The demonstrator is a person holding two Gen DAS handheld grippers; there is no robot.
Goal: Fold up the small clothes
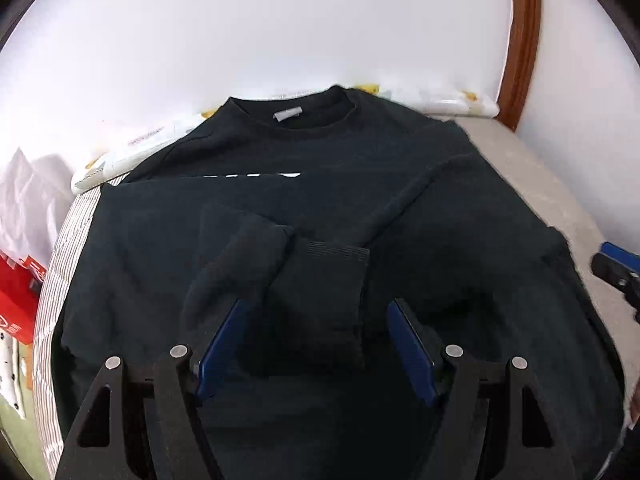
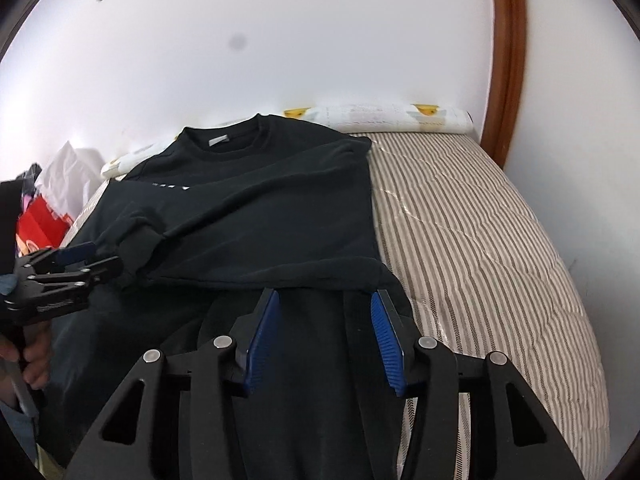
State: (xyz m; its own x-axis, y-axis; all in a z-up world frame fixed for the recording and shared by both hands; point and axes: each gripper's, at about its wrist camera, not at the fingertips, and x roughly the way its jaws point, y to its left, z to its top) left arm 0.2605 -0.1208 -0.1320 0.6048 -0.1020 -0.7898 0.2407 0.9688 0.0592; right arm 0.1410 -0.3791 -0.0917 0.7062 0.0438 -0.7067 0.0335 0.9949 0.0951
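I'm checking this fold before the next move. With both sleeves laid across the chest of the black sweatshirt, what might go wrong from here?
1. The sleeve cuffs lie loosely crossed, one bunched; lifting the sweatshirt may let them slide off.
2. The left gripper, open around the cuffs, might pinch the body layer too.
3. The near hem sits at the striped bed edge by the open right gripper; it may slip down.

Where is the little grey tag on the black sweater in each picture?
Left wrist view: the tag sits inside the sweater collar, upper middle.
Right wrist view: the tag is inside the collar, upper left of centre.
Shared landmark: the brown wooden frame on the right in both.
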